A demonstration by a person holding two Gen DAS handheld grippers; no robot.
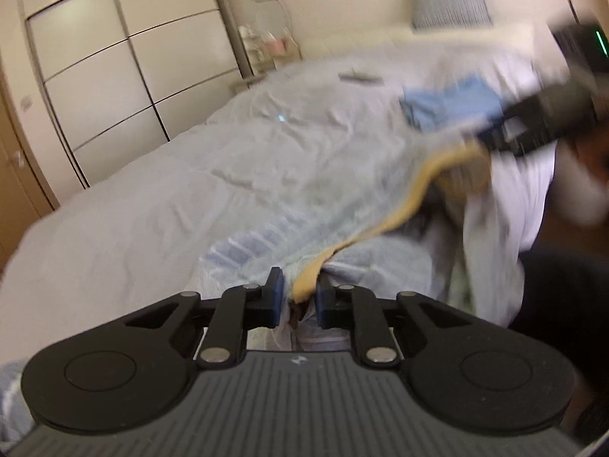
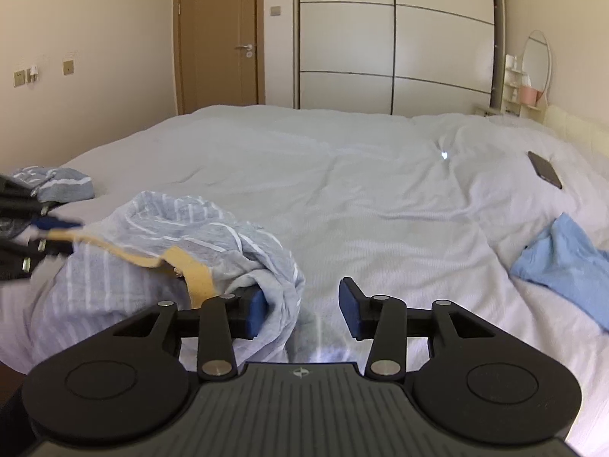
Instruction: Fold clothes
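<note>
Our left claw pinches the yellow band of the grey striped soft garment; our right claw, let go, must grab again.

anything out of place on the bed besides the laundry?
Yes: a dark phone lies on the duvet at far right, near the light blue garment. It is not clothing and sits where folds may land. Otherwise only the striped garment lies crumpled.

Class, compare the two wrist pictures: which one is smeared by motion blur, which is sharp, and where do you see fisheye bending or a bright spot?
Left wrist view: striped garment and right gripper smeared. Right wrist view: sharp; wardrobe lines bow; bright spot on bed.
</note>
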